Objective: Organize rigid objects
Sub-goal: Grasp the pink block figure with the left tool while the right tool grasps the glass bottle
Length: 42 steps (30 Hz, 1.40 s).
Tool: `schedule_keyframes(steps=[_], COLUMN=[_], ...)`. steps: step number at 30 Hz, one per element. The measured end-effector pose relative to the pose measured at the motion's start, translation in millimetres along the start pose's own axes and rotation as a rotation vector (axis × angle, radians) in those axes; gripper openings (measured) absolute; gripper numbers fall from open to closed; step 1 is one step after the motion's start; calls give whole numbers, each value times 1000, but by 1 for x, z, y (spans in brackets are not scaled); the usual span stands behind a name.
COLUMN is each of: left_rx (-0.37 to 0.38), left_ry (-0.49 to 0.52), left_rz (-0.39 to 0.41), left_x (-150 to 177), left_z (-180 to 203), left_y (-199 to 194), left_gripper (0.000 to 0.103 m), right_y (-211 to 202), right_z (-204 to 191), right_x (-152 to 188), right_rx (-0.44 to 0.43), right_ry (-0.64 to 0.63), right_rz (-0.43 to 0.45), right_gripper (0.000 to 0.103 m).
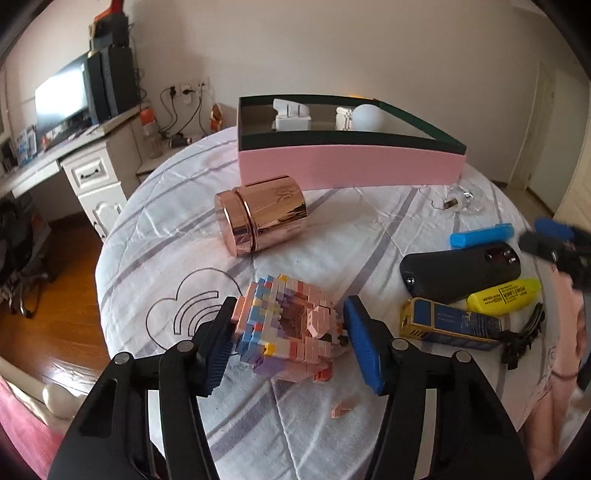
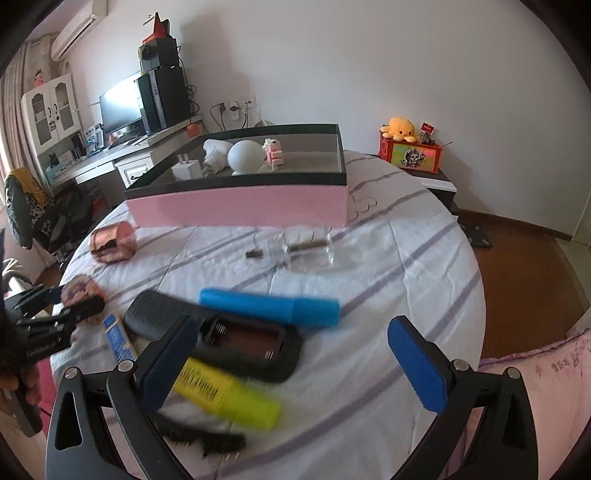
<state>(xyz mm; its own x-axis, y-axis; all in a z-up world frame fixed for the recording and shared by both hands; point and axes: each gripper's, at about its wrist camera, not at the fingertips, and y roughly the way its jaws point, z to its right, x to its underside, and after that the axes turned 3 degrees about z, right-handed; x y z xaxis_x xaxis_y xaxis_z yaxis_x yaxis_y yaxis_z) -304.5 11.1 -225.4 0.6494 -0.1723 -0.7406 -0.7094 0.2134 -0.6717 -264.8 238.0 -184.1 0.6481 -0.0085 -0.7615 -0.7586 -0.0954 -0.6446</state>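
Block toy [image 1: 288, 325] between hand-held gripper [image 1: 290, 343] pads

We are in a home bedroom that doubles as a study. A white quilted bedspread with grey stripes [image 1: 177, 236] covers the bed. Beside it stands a white desk with drawers [image 1: 92, 173] carrying a dark computer monitor [image 2: 120, 105] and a black tower computer [image 2: 162, 98]. A white air conditioner [image 2: 79, 31] hangs high on the plain wall, a yellow plush octopus [image 2: 400, 127] sits on a small cabinet, and the floor is polished brown wood [image 2: 524, 273].
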Motion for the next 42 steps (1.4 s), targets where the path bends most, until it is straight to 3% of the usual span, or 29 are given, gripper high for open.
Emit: schedule_keyframes(steps=[10,19,21,25,42], left_rx=[7,9,13,17,21], left_ry=[14,32,30,34,58], left_rz=[13,23,22,19,96], left_x=[-14,-33,-35,-37,-56], left_z=[-1,5,6,9,24], left_y=[-8,-3,-2,-1,-36], left_gripper=[58,58,58,58,58], right_y=[55,90,91,90,29], right_z=[14,5,6,8,-2], right_x=[-37,-37,-37,-37,-48], right_rx=[-33,-53,-39,-36,-101], right_ry=[-3,-49,-56,-57,-39], right_rz=[-82,-183,-181,-166,-43], right_gripper=[103,103,100,77,77])
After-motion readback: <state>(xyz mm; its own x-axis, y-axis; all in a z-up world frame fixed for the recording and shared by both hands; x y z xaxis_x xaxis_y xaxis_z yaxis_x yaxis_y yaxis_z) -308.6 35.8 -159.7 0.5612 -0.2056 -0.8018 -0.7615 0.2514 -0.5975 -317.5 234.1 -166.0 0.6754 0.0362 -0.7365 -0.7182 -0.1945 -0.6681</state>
